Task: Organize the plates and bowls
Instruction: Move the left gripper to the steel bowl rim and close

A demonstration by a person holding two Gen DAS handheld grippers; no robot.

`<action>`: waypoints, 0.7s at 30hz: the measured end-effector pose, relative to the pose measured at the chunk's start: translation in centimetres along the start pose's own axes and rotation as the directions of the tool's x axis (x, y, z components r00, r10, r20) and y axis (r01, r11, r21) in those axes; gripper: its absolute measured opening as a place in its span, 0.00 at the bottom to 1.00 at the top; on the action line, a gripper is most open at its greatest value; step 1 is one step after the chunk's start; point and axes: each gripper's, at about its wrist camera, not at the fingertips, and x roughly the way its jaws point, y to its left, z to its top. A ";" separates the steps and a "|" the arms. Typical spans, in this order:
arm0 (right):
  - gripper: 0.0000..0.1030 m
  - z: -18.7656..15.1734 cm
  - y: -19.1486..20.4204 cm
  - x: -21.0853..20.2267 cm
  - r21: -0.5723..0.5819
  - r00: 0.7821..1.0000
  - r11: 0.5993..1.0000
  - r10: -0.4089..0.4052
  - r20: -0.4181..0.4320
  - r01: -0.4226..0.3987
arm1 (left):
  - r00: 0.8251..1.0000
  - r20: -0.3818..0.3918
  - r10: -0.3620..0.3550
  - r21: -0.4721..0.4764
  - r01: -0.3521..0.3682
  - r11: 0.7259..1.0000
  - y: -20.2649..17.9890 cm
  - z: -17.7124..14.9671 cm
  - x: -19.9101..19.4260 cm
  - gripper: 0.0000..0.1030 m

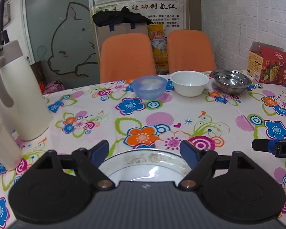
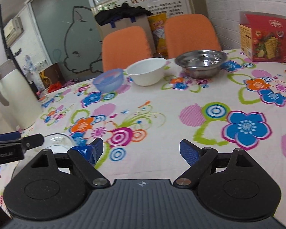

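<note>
At the far left, the jug [image 1: 19,93] and a smaller cup [image 1: 0,143] are standing near the table's left edge, so a wide swing of the left gripper [image 1: 144,151] could be knocking them over. This gripper's fingers are spreading wide, holding nothing, and the plate [image 1: 146,164] is lying on the cloth [image 1: 209,106] between and below them, at the near side. The plate looks smooth and low, so I judge it may be slipping if only its rim is pinched.

In the middle, the cloth is lying bare, giving open room for carrying. At the far side, three bowls are sitting in a row: the blue bowl [image 1: 149,87], the white bowl [image 1: 189,83] just beside it, and the steel bowl [image 1: 231,81]. They are near the far edge, so pushing could be sending them off.

The right gripper [image 2: 141,148] is hovering over bare cloth, fingers apart and empty. The two grippers are close together, so they may be colliding. The box [image 1: 269,64] is standing far right.
</note>
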 end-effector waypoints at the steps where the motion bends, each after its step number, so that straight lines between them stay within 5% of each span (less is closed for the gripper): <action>1: 0.72 0.1 -0.9 0.1 0.020 1.000 1.000 -0.005 -0.011 0.005 | 1.000 -0.001 -0.003 0.016 0.003 1.000 -0.7 0.4 0.3 0.78; 6: 0.72 0.6 -4.8 0.5 0.099 0.999 0.995 0.017 -0.039 -0.013 | 0.999 -0.029 -0.044 0.071 0.046 0.996 -3.9 2.4 1.9 0.79; 11: 0.72 2.1 -7.4 1.3 0.104 0.999 0.995 0.008 -0.041 -0.004 | 0.980 -0.097 -0.172 0.073 0.179 0.981 -7.0 5.7 5.0 0.79; 21: 0.72 9.6 -12.3 2.6 0.058 0.997 0.996 -0.073 0.036 0.071 | 0.941 -0.128 -0.313 0.152 0.331 0.931 -14.2 17.0 15.2 0.79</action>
